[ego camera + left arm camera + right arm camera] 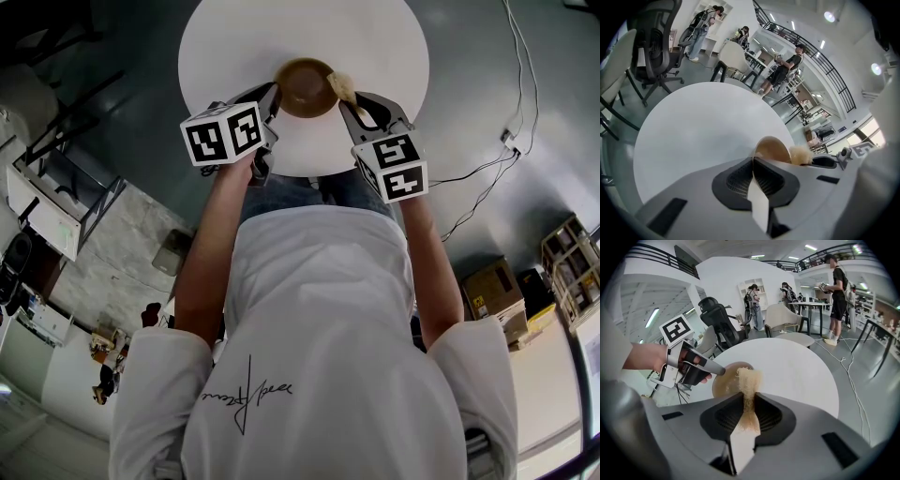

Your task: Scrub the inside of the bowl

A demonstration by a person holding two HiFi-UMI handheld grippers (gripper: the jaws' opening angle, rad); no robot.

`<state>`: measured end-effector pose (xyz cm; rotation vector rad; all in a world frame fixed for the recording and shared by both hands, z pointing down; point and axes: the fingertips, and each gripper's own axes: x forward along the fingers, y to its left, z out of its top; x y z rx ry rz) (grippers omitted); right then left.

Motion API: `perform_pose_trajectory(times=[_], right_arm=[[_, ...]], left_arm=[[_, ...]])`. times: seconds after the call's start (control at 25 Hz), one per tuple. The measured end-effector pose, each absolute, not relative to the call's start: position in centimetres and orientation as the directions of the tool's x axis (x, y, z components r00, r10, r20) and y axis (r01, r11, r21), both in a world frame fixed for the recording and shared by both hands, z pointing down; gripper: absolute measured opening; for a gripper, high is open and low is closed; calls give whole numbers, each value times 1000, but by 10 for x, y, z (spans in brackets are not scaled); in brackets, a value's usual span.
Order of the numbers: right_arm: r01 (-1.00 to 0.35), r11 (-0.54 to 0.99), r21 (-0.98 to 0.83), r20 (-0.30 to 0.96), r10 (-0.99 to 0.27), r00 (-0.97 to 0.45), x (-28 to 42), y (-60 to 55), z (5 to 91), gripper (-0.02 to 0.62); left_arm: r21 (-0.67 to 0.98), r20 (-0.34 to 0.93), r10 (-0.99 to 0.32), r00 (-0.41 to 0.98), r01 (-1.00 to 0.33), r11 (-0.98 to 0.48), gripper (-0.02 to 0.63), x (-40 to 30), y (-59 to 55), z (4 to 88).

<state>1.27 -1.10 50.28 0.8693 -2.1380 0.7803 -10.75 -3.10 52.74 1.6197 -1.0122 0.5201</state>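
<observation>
A brown bowl [305, 87] sits on the round white table [230, 47] near its front edge. My left gripper [275, 96] is shut on the bowl's left rim; in the left gripper view the rim [761, 146] runs into the closed jaws. My right gripper [349, 99] is shut on a tan fibrous scrubber [342, 86], which hangs at the bowl's right rim. In the right gripper view the scrubber [748, 385] sticks up out of the jaws just right of the bowl [725, 383], and the left gripper [721, 372] pinches the bowl's near-left edge.
The table reaches far beyond the bowl [773, 149]. Black office chairs [658, 44] and a white chair [785, 317] stand around it. People stand in the background. Cables [487, 178] trail on the floor at right, near cardboard boxes [492, 291].
</observation>
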Motion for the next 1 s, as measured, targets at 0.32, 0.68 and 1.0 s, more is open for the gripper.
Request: perform_pose_trajectory(times=[0.32,0.68,1.0], right_arm=[[-762,587,-272,770,-342,-539,12,-10,505,86],[-760,584,-287,771,-330,-544,10,-6,505,86],[-759,581,-295,773,-321,-547,10,0,507,86]], left_arm=[[561,771,-350,533,-827,-25,17,-108,-32,529],[563,768,-362,529,-826,-13,17,-110,-33,528],[560,771,-360,526,-828,-11,17,-110,-33,529]])
